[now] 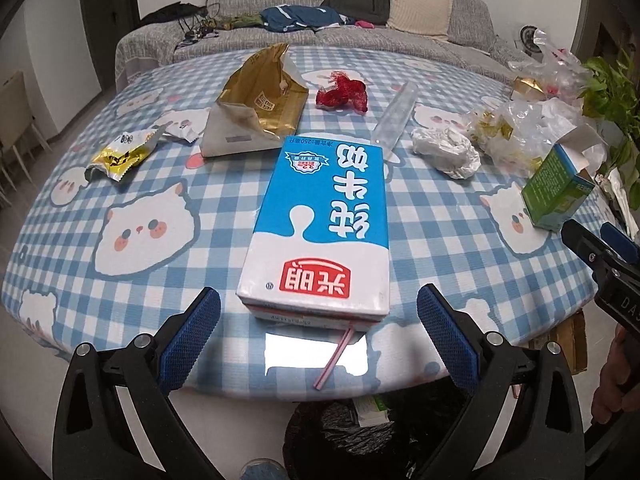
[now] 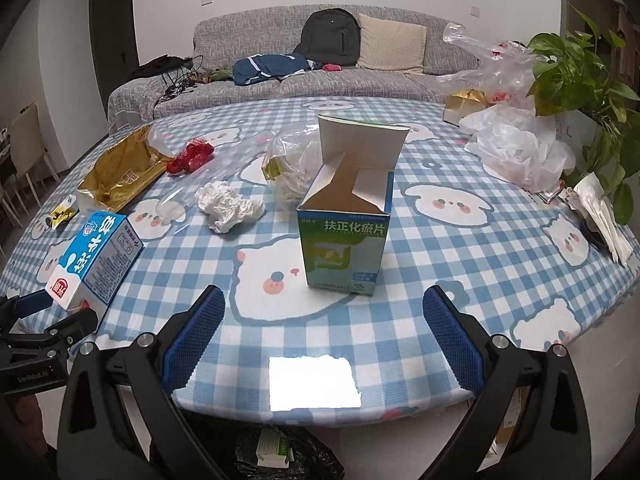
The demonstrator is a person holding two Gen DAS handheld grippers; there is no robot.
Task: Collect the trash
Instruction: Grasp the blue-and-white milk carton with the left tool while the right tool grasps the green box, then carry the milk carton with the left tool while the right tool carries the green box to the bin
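Observation:
A blue and white milk carton (image 1: 320,232) lies flat on the checked tablecloth near the front edge, a pink straw (image 1: 334,356) sticking out. My left gripper (image 1: 318,320) is open, its jaws wide on either side of the carton's near end, not touching. The carton also shows in the right wrist view (image 2: 96,256). An open green and white medicine box (image 2: 348,224) stands upright just beyond my open right gripper (image 2: 320,312). A black trash bag (image 1: 352,436) sits on the floor below the table edge, with a small box inside.
A gold foil bag (image 1: 260,104), yellow wrapper (image 1: 120,156), red net (image 1: 342,94), crumpled tissue (image 1: 446,150) and clear plastic bags (image 2: 520,148) lie on the table (image 2: 460,240). A potted plant (image 2: 580,76) stands at the right. A sofa (image 2: 280,80) is behind.

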